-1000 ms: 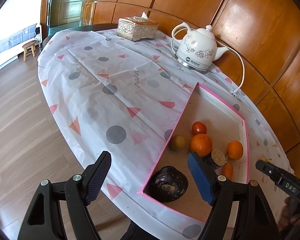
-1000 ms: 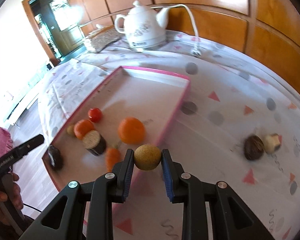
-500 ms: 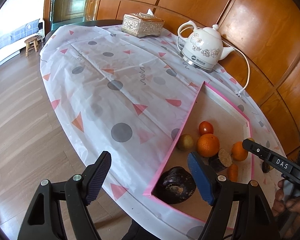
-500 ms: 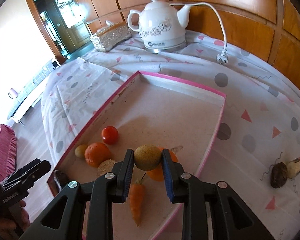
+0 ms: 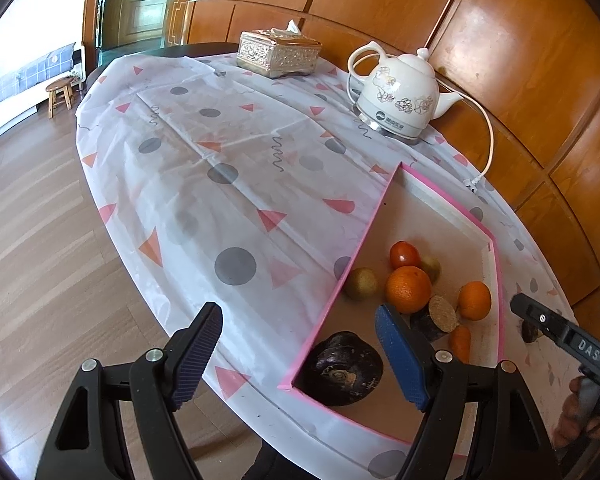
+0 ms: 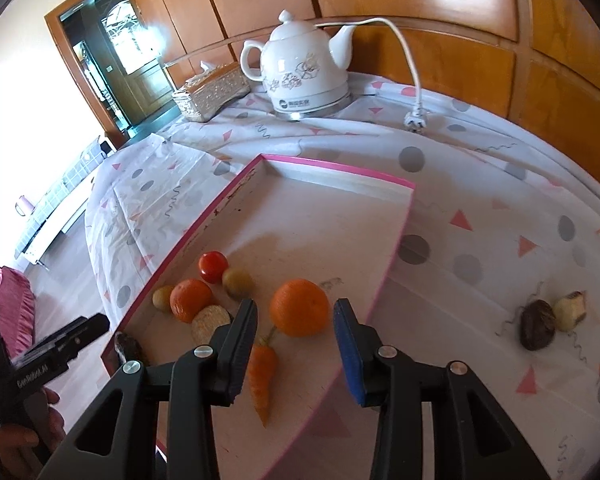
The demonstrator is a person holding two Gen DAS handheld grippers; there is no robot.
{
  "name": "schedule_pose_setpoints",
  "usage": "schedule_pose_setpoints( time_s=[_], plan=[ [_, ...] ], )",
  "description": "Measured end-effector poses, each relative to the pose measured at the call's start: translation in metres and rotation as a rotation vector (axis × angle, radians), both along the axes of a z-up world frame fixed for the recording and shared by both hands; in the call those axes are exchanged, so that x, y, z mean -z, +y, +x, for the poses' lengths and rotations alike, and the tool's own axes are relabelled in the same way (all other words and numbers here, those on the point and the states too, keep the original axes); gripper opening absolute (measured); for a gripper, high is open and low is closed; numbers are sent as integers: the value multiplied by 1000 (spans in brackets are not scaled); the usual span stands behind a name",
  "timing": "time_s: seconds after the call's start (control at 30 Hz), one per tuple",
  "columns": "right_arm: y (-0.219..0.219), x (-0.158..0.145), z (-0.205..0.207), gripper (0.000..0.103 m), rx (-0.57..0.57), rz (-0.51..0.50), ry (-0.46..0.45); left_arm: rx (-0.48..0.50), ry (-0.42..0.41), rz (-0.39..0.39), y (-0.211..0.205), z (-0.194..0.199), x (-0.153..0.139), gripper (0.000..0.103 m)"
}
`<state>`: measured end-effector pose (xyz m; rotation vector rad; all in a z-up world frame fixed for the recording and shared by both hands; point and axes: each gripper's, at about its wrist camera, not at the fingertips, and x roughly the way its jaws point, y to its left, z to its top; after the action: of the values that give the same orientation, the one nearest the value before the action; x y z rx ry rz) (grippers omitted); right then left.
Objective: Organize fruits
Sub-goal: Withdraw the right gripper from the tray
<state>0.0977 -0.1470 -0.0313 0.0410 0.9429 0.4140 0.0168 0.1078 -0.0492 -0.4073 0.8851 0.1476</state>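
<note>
A pink-rimmed tray (image 6: 332, 168) (image 5: 352, 256) lies on the dotted tablecloth. It holds a tomato (image 6: 213, 266), two oranges (image 6: 299, 307) (image 6: 190, 299), a carrot (image 6: 262, 372), a yellowish fruit (image 6: 163, 298) and a dark lump (image 5: 342, 368). A round tan fruit (image 6: 238, 282) (image 5: 431, 267) rests on the tray floor beside the tomato. My right gripper (image 6: 296, 344) hovers over the tray's near end. Its jaws are opening and grip nothing; the bigger orange shows beyond the gap. My left gripper (image 5: 300, 354) stands open and empty over the tray's near corner.
A dark brown fruit (image 6: 537, 330) and a pale one (image 6: 570, 310) lie on the cloth right of the tray. A white kettle (image 6: 304, 72) with its cord and plug (image 6: 416, 122) and a tissue box (image 5: 278, 54) stand at the back. The table edge drops to wooden floor on the left.
The right gripper's jaws have parted and the tan fruit has left them; it now lies in the tray beside the tomato. The left gripper stays open.
</note>
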Motion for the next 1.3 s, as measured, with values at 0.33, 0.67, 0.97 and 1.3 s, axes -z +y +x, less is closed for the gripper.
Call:
schedule_pose_setpoints(
  time_s=[0.33,0.67,0.97,1.3],
  plan=[
    [-39,-2,-28,40,69,-84,-35,33,-15,19,-10,-2,-8,79],
    [-99,-12,-43,40,186,-115,-45,74,-24,40,-22,-3,-13,79],
    [-151,-23,-54,40,288,-160,-60,100,-31,59,-33,-3,-18,79],
    [-214,-34,-70,40,415,-210,-67,127,-34,76,-41,-2,-20,79]
  ],
)
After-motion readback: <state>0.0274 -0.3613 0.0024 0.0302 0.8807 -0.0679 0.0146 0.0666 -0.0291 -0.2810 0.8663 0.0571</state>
